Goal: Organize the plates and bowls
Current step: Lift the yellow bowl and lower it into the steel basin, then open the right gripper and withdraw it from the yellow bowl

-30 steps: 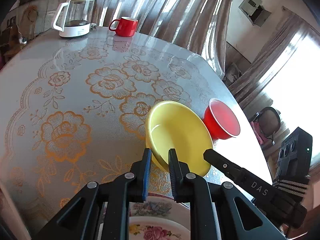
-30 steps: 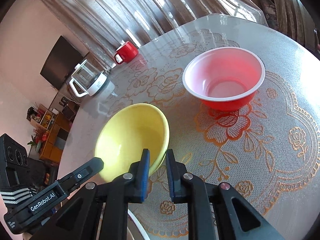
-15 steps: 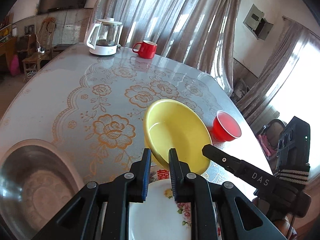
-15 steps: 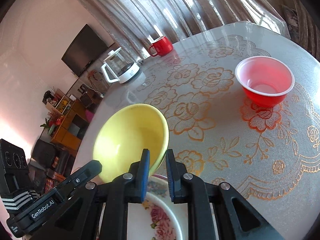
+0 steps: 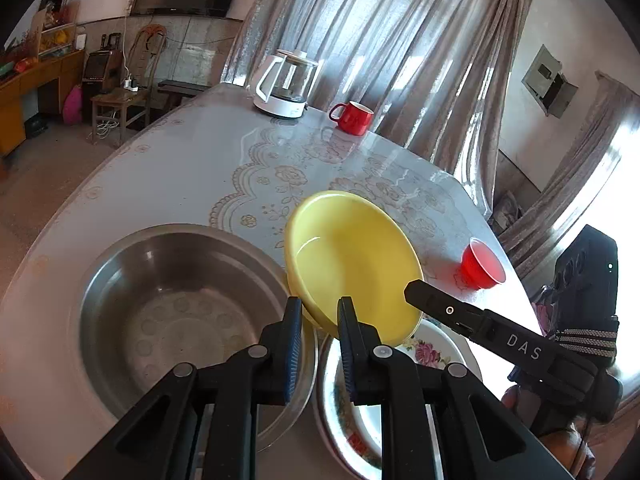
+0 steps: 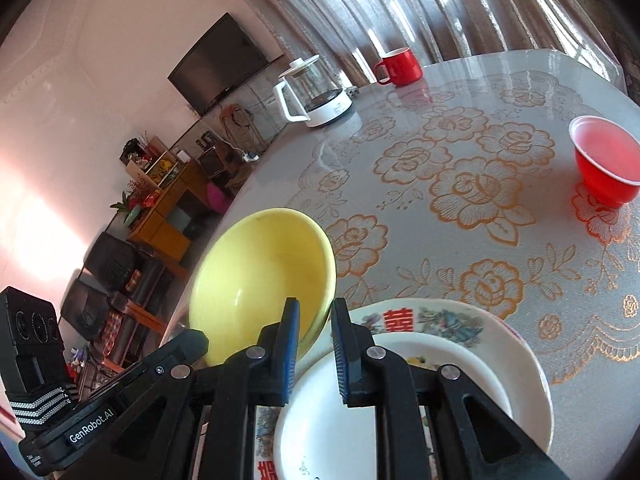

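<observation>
A yellow bowl point(image 5: 352, 256) hangs tilted above the table, gripped at its near rim from both sides. My left gripper point(image 5: 320, 314) is shut on the rim's left part, and my right gripper point(image 6: 315, 314) is shut on the right part. In the left wrist view the right gripper's finger point(image 5: 440, 308) lies against the bowl's right edge. The bowl point(image 6: 260, 264) hovers between a large steel bowl point(image 5: 180, 312) on the left and a floral plate point(image 5: 432, 354) on the right. A smaller white plate point(image 6: 360, 408) lies on the floral plate point(image 6: 500, 332).
A small red bowl point(image 6: 604, 164) stands far right on the floral tablecloth point(image 6: 472, 184). At the table's far end stand a red mug point(image 5: 354, 118) and a glass kettle point(image 5: 286, 84). The table edge drops off left of the steel bowl, with a chair and cabinets beyond.
Both grippers have carried the yellow bowl back and away from the red bowl, rising slightly. The floral plate and then the steel bowl have come into view beneath it.
</observation>
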